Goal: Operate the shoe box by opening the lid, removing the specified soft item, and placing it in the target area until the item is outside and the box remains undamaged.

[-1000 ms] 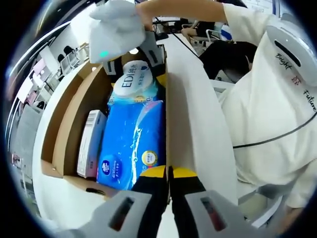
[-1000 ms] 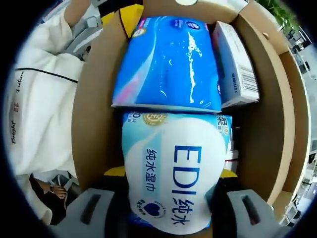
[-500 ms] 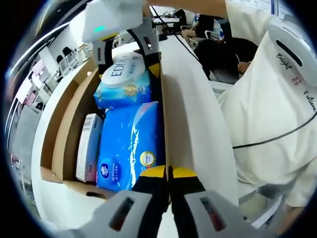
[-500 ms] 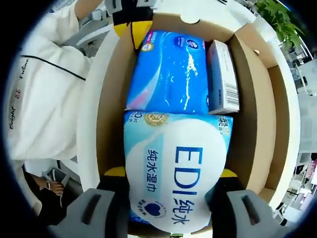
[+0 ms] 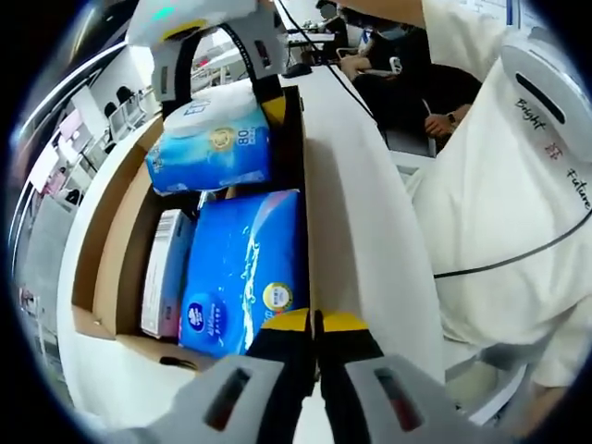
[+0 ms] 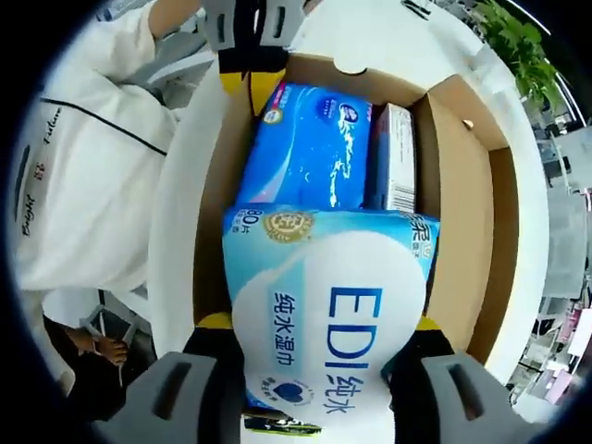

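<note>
While gripped, wipes clear the box
Right gripper [image 6: 319, 356] clamps the wipes pack [image 6: 328, 319] above the shoe box [image 6: 476, 213]; left gripper [image 5: 314, 338] pinches its wall.

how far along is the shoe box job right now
Done: the box lies open. In hand: the right gripper is shut on the EDI wipes pack, raised above the blue pack, while the left gripper pinches the box wall. Left: setting the wipes down outside.
</note>
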{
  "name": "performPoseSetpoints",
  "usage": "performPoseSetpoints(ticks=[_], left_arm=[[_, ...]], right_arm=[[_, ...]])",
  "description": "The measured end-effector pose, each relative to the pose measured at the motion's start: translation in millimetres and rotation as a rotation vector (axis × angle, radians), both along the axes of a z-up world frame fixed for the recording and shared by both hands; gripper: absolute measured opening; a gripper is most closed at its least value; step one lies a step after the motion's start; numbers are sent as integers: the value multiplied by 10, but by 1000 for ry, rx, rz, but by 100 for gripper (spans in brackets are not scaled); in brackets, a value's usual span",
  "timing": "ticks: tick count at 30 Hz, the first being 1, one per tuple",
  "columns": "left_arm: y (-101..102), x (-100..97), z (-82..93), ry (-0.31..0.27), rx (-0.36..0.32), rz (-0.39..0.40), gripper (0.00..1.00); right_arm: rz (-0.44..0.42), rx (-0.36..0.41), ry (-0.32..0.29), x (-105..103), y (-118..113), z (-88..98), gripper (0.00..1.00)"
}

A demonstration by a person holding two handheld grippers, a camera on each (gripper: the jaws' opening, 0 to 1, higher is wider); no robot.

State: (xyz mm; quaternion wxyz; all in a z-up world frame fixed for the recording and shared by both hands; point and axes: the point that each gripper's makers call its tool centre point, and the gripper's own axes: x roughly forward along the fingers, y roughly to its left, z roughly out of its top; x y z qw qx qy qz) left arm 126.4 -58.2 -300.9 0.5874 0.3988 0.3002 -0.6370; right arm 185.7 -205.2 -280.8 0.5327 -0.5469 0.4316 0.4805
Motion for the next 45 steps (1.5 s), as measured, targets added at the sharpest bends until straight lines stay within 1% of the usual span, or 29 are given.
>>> performPoseSetpoints(ticks=[1, 2, 4, 7, 8, 9, 11, 12, 14, 15, 16, 17, 18, 19, 23, 24, 26, 29, 30, 31, 33, 36, 37, 39, 40, 41, 43, 44, 45], left_arm=[[0, 0, 0, 0, 0, 0, 0], [0, 0, 1, 1, 0, 0, 0], [0, -1, 2, 2, -1, -1, 0], [1, 1, 3, 2, -2, -1, 0], [1, 2, 4, 2, -3, -2, 0], [1, 3, 5, 4, -5, -1, 0], [1, 1, 5, 7, -5, 2, 0], [0, 1, 4, 6, -4, 3, 1], [1, 1, 3, 0, -4, 1, 1], [1, 1, 4, -1, -5, 0, 1], [1, 1, 4, -1, -6, 0, 1], [1, 1, 4, -1, -6, 0, 1], [2, 0, 4, -1, -5, 0, 1], [1, 0, 4, 0, -5, 0, 1], [2, -1, 4, -1, -5, 1, 1], [2, -1, 4, -1, -5, 0, 1], [3, 1, 5, -3, -6, 2, 1], [5, 1, 5, -2, -6, 1, 1], [5, 1, 5, -1, -6, 2, 1], [6, 2, 5, -1, -6, 2, 1], [6, 0, 5, -1, -7, 2, 1], [8, -1, 4, 0, -7, 3, 1], [8, 0, 4, 0, -6, 3, 1], [9, -2, 3, -1, -7, 3, 1], [10, -2, 3, 0, -7, 5, 1], [10, -1, 3, -1, -8, 4, 1], [11, -1, 3, 0, -8, 5, 1], [11, -1, 3, 0, -7, 4, 1], [10, -1, 2, 1, -6, 5, 1]], right_arm=[[6, -9, 0, -8, -22, -11, 61], [12, -26, 18, -34, -47, -4, 61], [17, -18, 18, -27, -54, -4, 61], [-16, -21, 32, -61, -73, 56, 61], [-29, -22, 21, -49, -69, 79, 61], [-42, -13, 26, -51, -58, 96, 60], [-35, -10, 28, -52, -47, 104, 60], [-38, -23, 36, -72, -50, 110, 60], [-28, -31, 30, -87, -38, 138, 59], [-24, -28, 29, -110, -30, 154, 59], [-3, 7, 15, -94, 14, 185, 59], [-9, 5, 25, -112, 3, 198, 59], [-24, 4, 25, -124, 3, 221, 59], [-22, 6, 23, -126, 2, 229, 59], [-17, -28, 15, -125, -69, 337, 59], [-13, -19, 7, -106, -84, 360, 59], [-30, -19, 3, -88, -114, 385, 59], [-28, -39, 3, -95, -156, 400, 59], [-38, -59, 27, -130, -188, 401, 59], [-50, -68, 36, -148, -205, 406, 58], [-31, -65, 30, -137, -218, 405, 58], [-29, -53, 17, -112, -222, 430, 58], [-16, -26, -29, -36, -187, 458, 58], [-40, -34, 14, -81, -210, 485, 58], [-32, -33, 9, -88, -209, 487, 58], [-24, -41, 16, -112, -211, 502, 58], [-37, -35, 23, -129, -212, 493, 58], [-36, -37, 33, -146, -218, 475, 58], [-16, -52, 36, -170, -237, 435, 58]])
